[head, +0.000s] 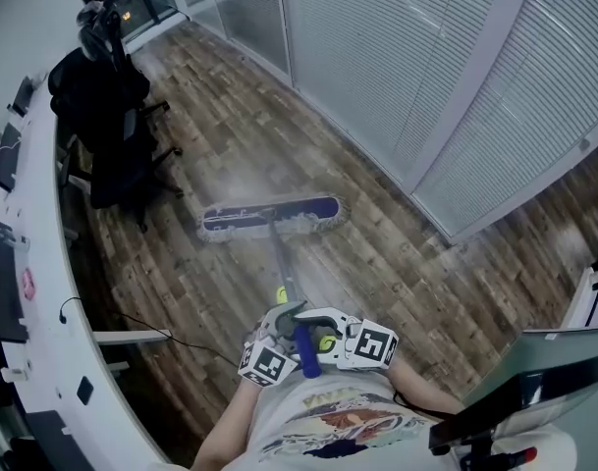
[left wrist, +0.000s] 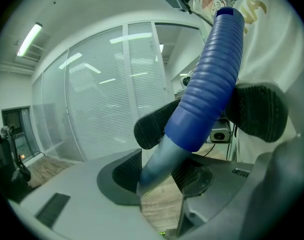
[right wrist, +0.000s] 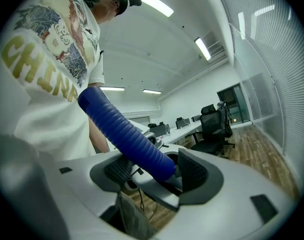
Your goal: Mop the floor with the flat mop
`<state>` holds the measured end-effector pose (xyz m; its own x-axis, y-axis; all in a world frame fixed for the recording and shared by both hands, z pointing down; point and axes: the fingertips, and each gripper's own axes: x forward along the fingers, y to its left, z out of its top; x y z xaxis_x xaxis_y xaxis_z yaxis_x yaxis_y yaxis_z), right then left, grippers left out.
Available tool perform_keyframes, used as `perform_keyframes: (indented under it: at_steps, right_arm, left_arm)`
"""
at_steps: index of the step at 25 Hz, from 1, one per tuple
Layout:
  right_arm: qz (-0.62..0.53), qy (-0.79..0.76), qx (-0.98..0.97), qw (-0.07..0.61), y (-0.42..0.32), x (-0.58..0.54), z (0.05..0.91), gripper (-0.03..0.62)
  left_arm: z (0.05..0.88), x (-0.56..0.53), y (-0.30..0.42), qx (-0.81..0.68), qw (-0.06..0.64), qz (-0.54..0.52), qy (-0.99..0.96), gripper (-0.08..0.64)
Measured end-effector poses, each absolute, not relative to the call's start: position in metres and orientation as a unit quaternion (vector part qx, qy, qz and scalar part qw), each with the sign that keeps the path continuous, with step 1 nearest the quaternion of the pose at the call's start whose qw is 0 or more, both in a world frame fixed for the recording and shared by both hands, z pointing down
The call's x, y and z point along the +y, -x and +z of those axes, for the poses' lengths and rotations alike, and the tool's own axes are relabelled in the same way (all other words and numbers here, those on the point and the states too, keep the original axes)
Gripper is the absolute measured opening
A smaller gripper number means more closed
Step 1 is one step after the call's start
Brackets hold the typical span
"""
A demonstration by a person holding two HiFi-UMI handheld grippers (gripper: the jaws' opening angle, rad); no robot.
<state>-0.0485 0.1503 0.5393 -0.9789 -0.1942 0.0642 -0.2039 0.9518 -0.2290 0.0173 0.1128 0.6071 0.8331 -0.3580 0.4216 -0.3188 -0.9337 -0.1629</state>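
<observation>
The flat mop's blue-edged head (head: 269, 216) lies flat on the wood floor, in the middle of the head view. Its grey pole (head: 282, 268) slopes back to a blue ribbed handle (head: 306, 356) in front of the person's body. Both grippers hold that handle close together: my left gripper (head: 282, 324) on the left side and my right gripper (head: 326, 334) on the right. In the left gripper view my left gripper (left wrist: 201, 121) is shut on the handle (left wrist: 211, 79) where blue meets the pole. In the right gripper view my right gripper (right wrist: 159, 171) is shut on the handle (right wrist: 127, 134).
A black office chair (head: 112, 135) stands at the upper left beside a long curved white desk (head: 43, 263). A glass partition with blinds (head: 426, 86) runs along the right. A cable (head: 161, 332) trails on the floor by the desk. A monitor (head: 534, 381) sits at the lower right.
</observation>
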Motion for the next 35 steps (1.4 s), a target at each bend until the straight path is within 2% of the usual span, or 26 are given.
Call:
perform_keyframes:
  at_steps: [6,13,25,35]
  right_arm:
    - [0.119,-0.096,-0.988,0.02,0.042,0.148,0.544,0.259]
    - [0.1,-0.085,-0.991,0.034,0.066,0.103,0.55,0.259]
    - [0.101,-0.079,-0.99,0.06,0.117,-0.084,0.553,0.259]
    - [0.098,-0.107,-0.988,0.047,0.133,-0.234,0.553,0.259]
  left_arm:
    - [0.614,0.112,-0.026,0.156,0.045,-0.239,0.957,0.152]
    - [0.617,0.067,-0.002,0.159,0.044,-0.246,0.955,0.152]
    - [0.615,-0.121,0.05,0.165,0.032,-0.236,0.957,0.155]
    - [0.613,-0.268,0.062,0.142,0.041,-0.231,0.962,0.16]
